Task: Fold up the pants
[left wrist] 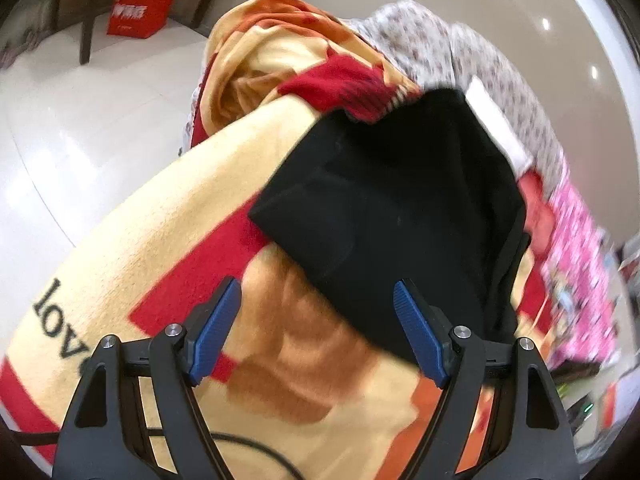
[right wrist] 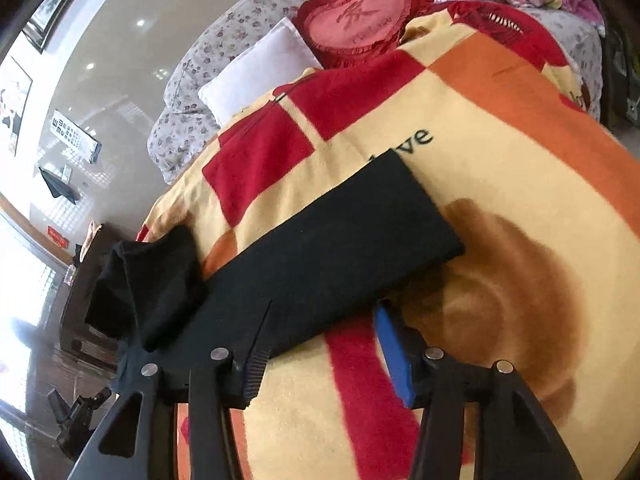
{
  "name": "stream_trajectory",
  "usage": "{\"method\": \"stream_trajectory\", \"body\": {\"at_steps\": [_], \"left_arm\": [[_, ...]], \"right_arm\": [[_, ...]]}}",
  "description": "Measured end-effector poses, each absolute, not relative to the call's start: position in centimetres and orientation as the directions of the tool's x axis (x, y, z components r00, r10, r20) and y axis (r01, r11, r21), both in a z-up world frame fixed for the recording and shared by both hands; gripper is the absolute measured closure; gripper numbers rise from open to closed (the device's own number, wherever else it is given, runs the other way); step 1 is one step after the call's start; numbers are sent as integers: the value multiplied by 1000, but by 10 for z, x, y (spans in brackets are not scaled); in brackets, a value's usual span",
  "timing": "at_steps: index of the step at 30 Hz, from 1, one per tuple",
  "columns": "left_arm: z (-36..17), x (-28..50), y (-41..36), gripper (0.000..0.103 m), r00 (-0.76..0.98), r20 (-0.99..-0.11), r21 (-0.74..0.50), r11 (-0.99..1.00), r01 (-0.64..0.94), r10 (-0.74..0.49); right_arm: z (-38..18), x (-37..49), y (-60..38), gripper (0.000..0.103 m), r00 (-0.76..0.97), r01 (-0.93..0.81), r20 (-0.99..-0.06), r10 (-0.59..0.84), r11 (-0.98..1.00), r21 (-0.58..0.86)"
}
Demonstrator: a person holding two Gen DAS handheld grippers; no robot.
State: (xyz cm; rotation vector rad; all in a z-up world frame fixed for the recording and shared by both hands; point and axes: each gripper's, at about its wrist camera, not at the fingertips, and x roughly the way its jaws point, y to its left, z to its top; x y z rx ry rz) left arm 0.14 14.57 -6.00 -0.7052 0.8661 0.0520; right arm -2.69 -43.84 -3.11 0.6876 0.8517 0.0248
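Observation:
The black pants (right wrist: 340,248) lie folded into a long strip on a yellow, red and orange blanket (right wrist: 500,128) spread over a bed. One end is bunched into a loose flap (right wrist: 152,280) at the bed's left edge. My right gripper (right wrist: 325,307) is open at the strip's near edge. Its dark left finger lies over the cloth and its blue pad (right wrist: 394,356) stands just beside it, pressing on nothing. In the left wrist view the pants (left wrist: 380,200) lie ahead and to the right. My left gripper (left wrist: 318,300) is open over the blanket (left wrist: 140,248), with the pants' edge near its right pad.
A red heart-shaped cushion (right wrist: 360,20) and a white pillow (right wrist: 260,72) lie at the head of the bed on a floral sheet (right wrist: 192,92). Pink bedding (left wrist: 576,272) is heaped at one side. A red bag (left wrist: 140,8) stands on the pale floor by a chair leg (left wrist: 86,36).

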Motion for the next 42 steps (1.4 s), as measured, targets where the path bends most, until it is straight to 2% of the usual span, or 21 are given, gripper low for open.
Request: {"method": "stream_trajectory", "body": {"at_steps": [6,9,10,11,12,13,16,20,26,28,30,33,34,36,39,40,42], "left_arm": [[-54,29,132,24,649,-727,-527,788,-318,-224],[-55,37,121,26,643,-720,-539,794,-281,-260],[-56,39,118,31,645,-717,-539,797,-272,-265],[-56,43,112,53,648,-716,-527,810,-257,-260],[-56,47,108,83,641,-725,-508,825,-248,-254],[-57,49,107,89,632,-732,-497,833,-242,-253],[-52,48,105,90,641,-719,-506,835,-217,-269],[-22,29,107,92,665,-659,-566,814,-131,-351],[-10,-17,111,92,635,-670,-560,823,-91,-385],[-29,-26,113,92,588,-727,-516,847,-130,-353],[-46,-29,112,92,549,-772,-466,872,-149,-319],[-54,-32,112,87,526,-800,-429,888,-165,-289],[-49,-35,112,85,530,-802,-417,894,-167,-275],[-38,-38,115,79,536,-809,-385,907,-172,-242],[-17,-46,119,78,564,-806,-322,932,-165,-179],[-12,-49,120,78,579,-803,-290,942,-168,-143],[2,-56,118,77,620,-783,-190,965,-180,-39]], "right_arm": [[-32,-1,-426,54,674,220,-668,315,778,588],[-33,9,-421,54,683,199,-658,316,787,585],[-33,12,-420,63,685,192,-657,314,793,579],[-34,14,-418,77,680,187,-662,314,799,571],[-35,18,-415,86,674,182,-672,307,812,554],[-34,18,-415,94,678,181,-672,297,819,545],[-23,11,-421,98,715,150,-622,320,798,584],[12,-11,-428,98,752,84,-557,354,786,613],[46,-59,-436,98,738,35,-555,383,800,599],[38,-71,-436,97,694,78,-636,338,843,533],[17,-74,-432,91,594,144,-768,240,907,395],[-8,-76,-423,85,454,197,-891,8,974,109],[-6,-79,-423,80,448,202,-893,-48,978,49],[10,-84,-428,79,481,231,-872,-92,973,25],[47,-85,-419,77,562,226,-816,-138,974,-9],[63,-83,-406,76,602,190,-787,-130,982,-17],[85,-77,-380,65,667,106,-743,-63,994,11]]}}
